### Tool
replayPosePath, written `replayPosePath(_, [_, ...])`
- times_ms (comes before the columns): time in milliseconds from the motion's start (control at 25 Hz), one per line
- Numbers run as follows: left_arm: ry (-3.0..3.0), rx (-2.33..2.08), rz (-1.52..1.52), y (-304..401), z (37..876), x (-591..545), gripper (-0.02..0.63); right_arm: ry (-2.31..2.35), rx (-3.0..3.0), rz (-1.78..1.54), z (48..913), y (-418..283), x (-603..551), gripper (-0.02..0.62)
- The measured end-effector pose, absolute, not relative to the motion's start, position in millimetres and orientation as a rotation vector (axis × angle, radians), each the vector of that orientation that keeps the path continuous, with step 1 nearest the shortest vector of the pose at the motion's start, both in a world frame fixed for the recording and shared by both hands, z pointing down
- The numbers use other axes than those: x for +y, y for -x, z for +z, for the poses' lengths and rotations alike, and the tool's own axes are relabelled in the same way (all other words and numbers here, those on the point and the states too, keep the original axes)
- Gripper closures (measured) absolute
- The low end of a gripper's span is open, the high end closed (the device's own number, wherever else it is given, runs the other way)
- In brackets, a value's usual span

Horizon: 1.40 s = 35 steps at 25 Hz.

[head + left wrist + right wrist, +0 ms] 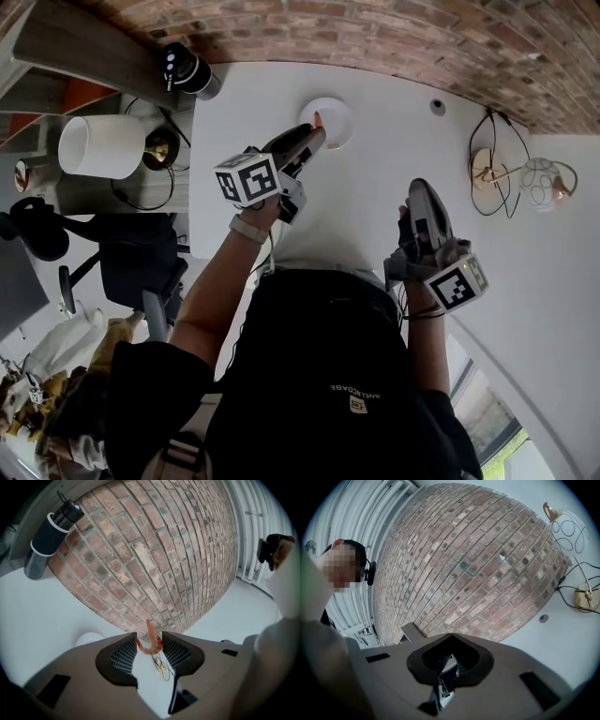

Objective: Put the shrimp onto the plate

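A curled orange shrimp hangs pinched between the tips of my left gripper, with its tail pointing up. In the head view the left gripper reaches out over the near edge of a small white plate on the white table, and the shrimp shows as an orange speck at the gripper's tip. The same plate peeks out to the left of the jaws in the left gripper view. My right gripper is held back at the right, away from the plate. Its jaws are shut with nothing between them.
A red brick wall runs along the table's far edge. A black and white bottle lies at the back left. A table lamp with a patterned globe and its cable sit at the right. A white lampshade stands at the left.
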<state>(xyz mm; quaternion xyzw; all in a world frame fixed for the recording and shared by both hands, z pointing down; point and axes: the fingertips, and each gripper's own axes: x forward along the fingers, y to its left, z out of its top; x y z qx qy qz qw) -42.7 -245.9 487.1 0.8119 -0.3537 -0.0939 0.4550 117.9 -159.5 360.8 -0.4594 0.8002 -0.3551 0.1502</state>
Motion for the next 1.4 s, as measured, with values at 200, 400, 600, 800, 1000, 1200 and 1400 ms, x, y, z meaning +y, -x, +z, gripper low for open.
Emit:
replayPosePath(200, [-1.998,-0.881,-0.160,37,510,-250,0.436,1.360,2.283,-1.026,364,-124,-159,0.594])
replayPosePath(400, [-1.951,-0.921,-0.105,33,539,-261,0.436,1.395,2.267,-1.048,371,-129,-160,0.594])
replayPosePath(600, [-1.920,-0.933,-0.019,27,574,-267,0.436,1.431,2.247,-1.060,377,-133,-157,0.594])
replayPosePath(800, [-1.893,-0.950,0.068,22,605,-272,0.436,1.466,2.221,-1.070,381,-140,-158,0.594])
replayPosePath(1000, [-1.858,-0.949,0.118,17,628,-277,0.436,1.489,2.208,-1.079,385,-143,-158,0.594])
replayPosePath(1200, [-1.842,-0.954,0.196,11,652,-281,0.436,1.513,2.185,-1.091,389,-149,-159,0.594])
replayPosePath(1400, [-1.822,-0.953,0.251,7,667,-284,0.436,1.539,2.168,-1.095,391,-155,-159,0.594])
